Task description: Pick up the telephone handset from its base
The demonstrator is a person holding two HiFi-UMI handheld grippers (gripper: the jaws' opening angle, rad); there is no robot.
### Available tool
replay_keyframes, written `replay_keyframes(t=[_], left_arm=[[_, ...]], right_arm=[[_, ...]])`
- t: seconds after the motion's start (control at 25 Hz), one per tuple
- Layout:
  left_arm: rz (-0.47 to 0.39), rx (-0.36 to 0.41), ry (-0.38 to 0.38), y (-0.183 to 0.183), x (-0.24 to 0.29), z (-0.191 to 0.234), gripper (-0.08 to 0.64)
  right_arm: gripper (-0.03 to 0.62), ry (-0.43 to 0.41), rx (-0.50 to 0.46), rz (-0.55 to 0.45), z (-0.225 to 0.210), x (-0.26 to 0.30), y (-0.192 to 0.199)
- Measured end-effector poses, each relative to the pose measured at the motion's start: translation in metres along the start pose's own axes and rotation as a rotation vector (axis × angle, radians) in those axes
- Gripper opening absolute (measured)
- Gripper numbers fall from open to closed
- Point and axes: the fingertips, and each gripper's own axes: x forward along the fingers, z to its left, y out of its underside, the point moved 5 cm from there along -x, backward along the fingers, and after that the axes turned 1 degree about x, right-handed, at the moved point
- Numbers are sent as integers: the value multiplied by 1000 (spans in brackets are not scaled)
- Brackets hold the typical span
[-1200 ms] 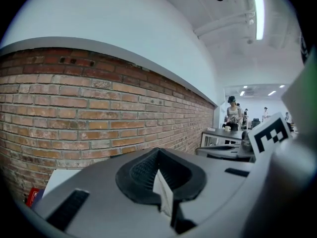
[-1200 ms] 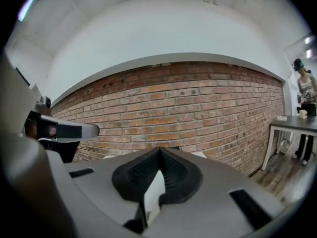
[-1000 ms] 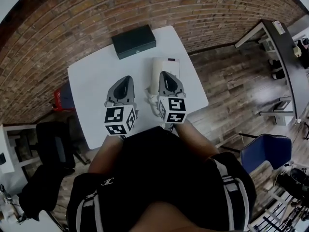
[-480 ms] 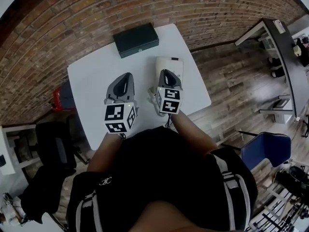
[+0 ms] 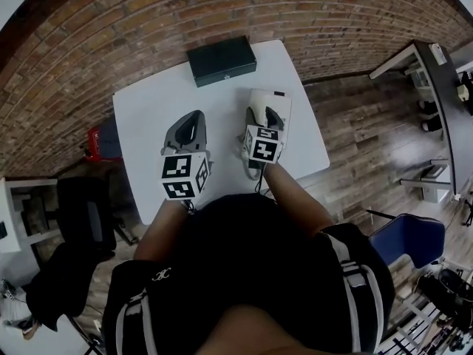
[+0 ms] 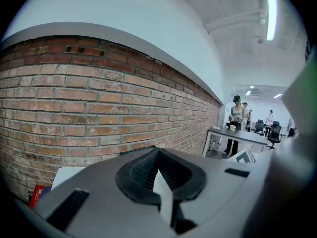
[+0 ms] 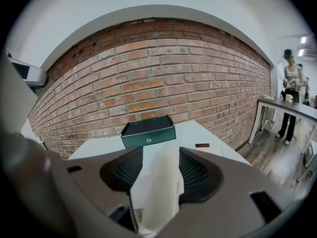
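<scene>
Behind the work surface, I saw a brick wall [image 5: 111, 21] filling the upper part of the head view, with wooden floor [image 5: 369, 124] to its right. The white table [image 5: 148, 124] stood against that wall. A dark box [image 5: 222, 61] lay at the table's far edge. The white telephone base [image 5: 281, 109] sat on the right part of the table, nearer me than the box and apart from it.

The left gripper [image 5: 194, 118] hovered over bare table, left of the telephone. Its jaws were pressed together with nothing between them.

The right gripper [image 5: 267, 113] was tilted down over the telephone, and its jaws were opening. The handset [image 7: 161, 182] lay on its base, lengthwise between the two jaws, and filled most of the gap. I could not confirm that either pad pressed on it.
</scene>
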Motion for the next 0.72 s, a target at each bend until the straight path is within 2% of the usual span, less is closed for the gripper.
replay_keyframes(t=[0.2, 0.48, 0.72], left_arm=[[16, -7, -22, 6, -5, 7, 2], [28, -2, -40, 9, -9, 10, 2], [32, -5, -58, 11, -13, 14, 2]], right_arm=[[215, 25, 3, 56, -2, 16, 14], [224, 98, -9, 138, -5, 35, 30], [229, 130, 1, 181, -1, 41, 34]])
